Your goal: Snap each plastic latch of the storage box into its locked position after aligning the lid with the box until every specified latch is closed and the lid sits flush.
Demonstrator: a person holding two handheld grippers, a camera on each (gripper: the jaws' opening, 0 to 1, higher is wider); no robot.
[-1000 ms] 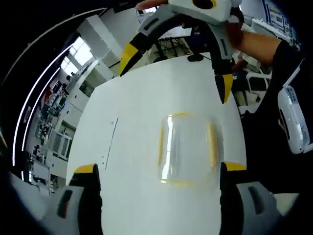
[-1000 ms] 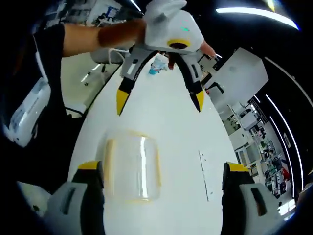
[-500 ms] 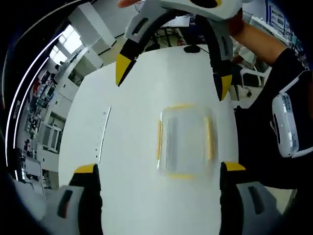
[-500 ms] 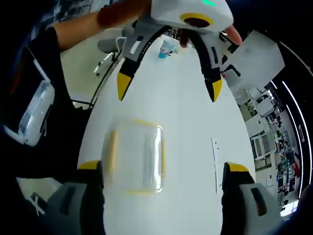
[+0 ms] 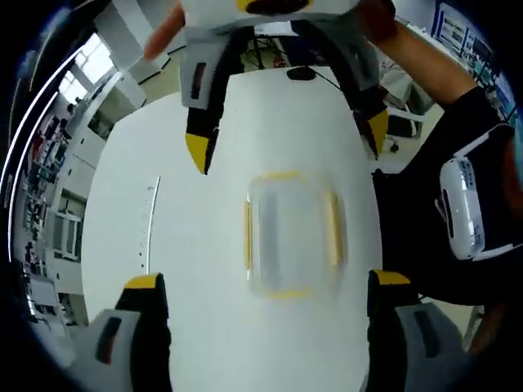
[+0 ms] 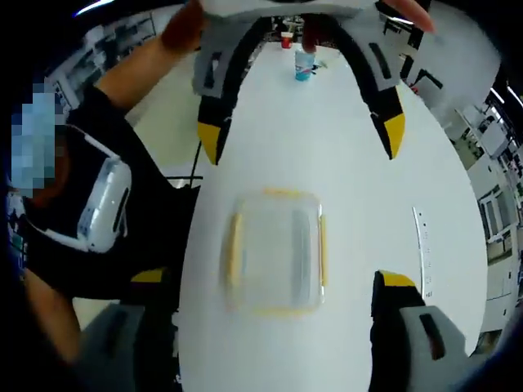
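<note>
A clear storage box (image 5: 290, 233) with its lid on lies on the white table (image 5: 180, 269); yellow latches (image 5: 247, 235) run along all its sides. In the left gripper view my left gripper (image 5: 267, 282) stands open, its yellow-tipped jaws wide on either side of the box's near end. My right gripper (image 5: 288, 140) comes in from the top, also open, over the box's far end. In the right gripper view the same box (image 6: 275, 251) lies between the open right gripper (image 6: 274, 278) and the open left gripper (image 6: 302, 135). Neither gripper touches the box.
A bottle with a blue label (image 6: 304, 65) and a red cup (image 6: 286, 38) stand at the table's far end. A thin ruler-like strip (image 5: 147, 220) lies on the table beside the box. A person's dark sleeve with a white wrist device (image 5: 462, 204) borders the table edge.
Both views have swung to look more steeply down on the box, and each opposite gripper looms larger at the top. The box lies where it was on the table.
</note>
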